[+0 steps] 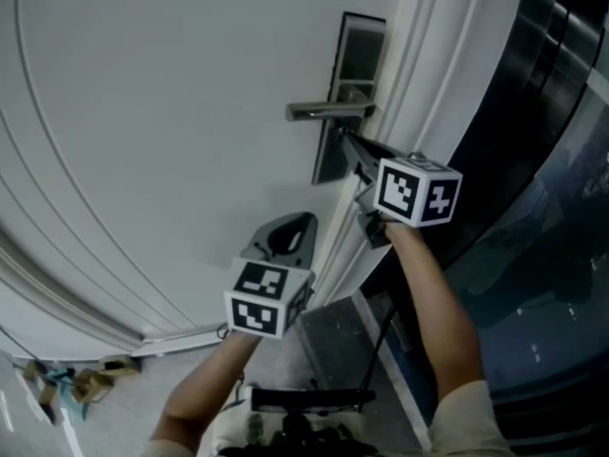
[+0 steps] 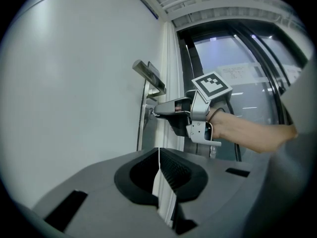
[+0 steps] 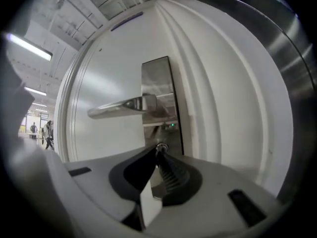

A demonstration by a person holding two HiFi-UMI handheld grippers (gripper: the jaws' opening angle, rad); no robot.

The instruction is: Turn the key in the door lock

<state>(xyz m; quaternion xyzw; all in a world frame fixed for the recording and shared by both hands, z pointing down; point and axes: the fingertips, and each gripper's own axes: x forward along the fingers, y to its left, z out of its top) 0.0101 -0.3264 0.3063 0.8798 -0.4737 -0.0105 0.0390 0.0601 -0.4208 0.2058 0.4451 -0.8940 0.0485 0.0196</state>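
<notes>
Key sits in the lock plate, straight ahead of the right tool, whose jaws pinch it just below the handle. Key shaft runs level into the door. Left tool, closed and empty, waits farther off.

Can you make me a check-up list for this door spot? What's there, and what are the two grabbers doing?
Surface: white door with curved grooves.
Job's things: handle on a lock plate; key in the lock below the handle, small and hard to see.
Clutter: scraps on the floor by the door's foot.
Grippers: right gripper shut on the key; left gripper shut, empty, away from the lock.
Cables: black cable under the right arm.
Surroundings: dark glass panels beside the door frame.
</notes>
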